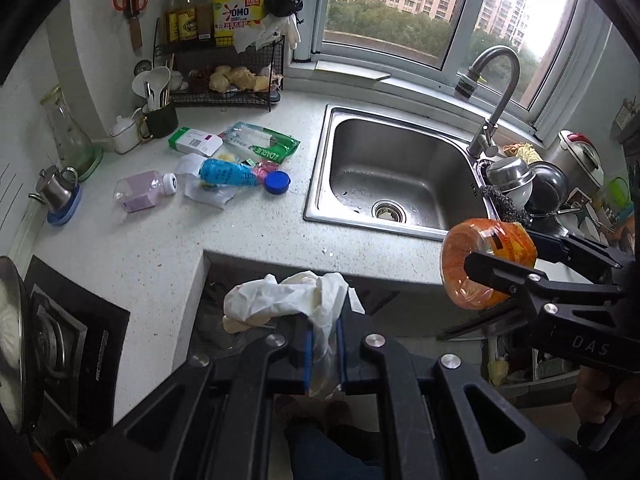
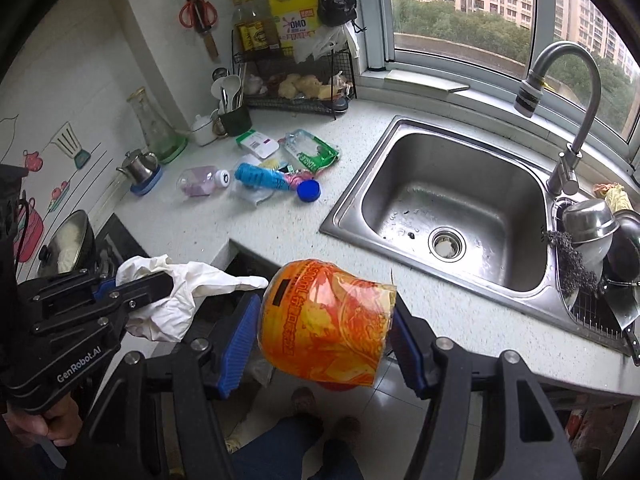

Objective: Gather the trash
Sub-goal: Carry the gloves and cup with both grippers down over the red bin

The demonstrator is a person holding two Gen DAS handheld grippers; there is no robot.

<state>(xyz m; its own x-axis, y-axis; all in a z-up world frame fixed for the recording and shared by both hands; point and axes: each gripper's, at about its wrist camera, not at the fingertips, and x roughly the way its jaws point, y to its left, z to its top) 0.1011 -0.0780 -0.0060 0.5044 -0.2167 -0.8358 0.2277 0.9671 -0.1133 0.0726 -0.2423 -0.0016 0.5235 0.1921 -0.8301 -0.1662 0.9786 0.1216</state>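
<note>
Orange wrapper (image 2: 326, 326) clamped in right gripper (image 2: 320, 328), off the counter edge at 6 o'clock; left gripper (image 1: 323, 344) pinches white glove (image 1: 280, 300). Risks: limp glove slipping loose; more trash (image 1: 224, 172) waits at 10 o'clock on counter (image 1: 160, 256)

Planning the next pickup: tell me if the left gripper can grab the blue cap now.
Probably not: the left gripper is shut on the white glove, so its jaws are occupied, though nothing covers the blue cap.
</note>
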